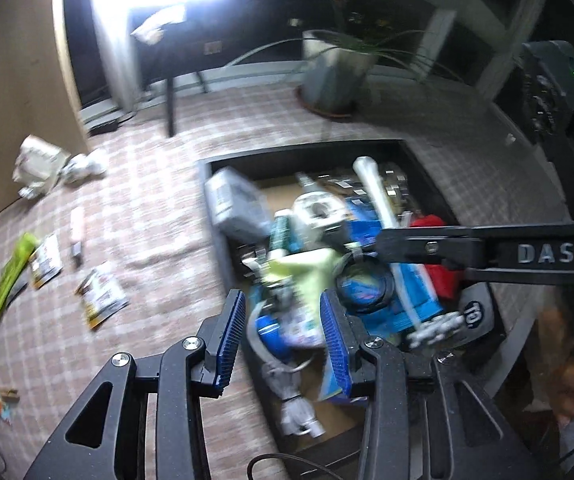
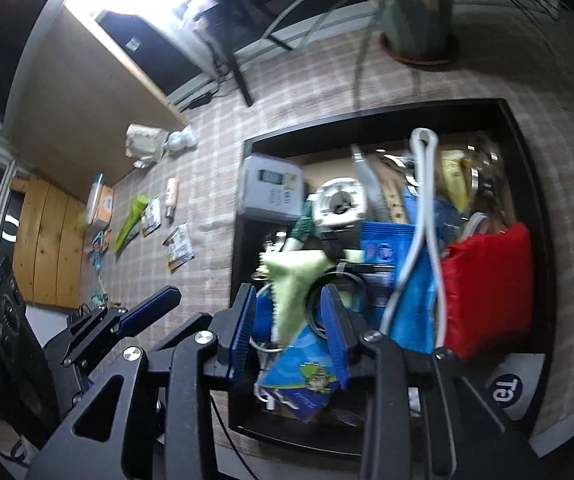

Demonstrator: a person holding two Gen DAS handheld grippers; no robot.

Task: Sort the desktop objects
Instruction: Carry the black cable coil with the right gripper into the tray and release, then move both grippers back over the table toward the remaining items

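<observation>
Your right hand-held gripper hangs over the black tray, its blue pads apart, with a pale green cloth between them; contact is unclear. Beside it in the tray lie a red pouch and a white cable. Your left hand-held gripper sits left, over the checked cloth.

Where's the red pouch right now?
In the right wrist view, the red pouch lies at the right side of the black tray, beside the blue packets and looped white cable.
</observation>
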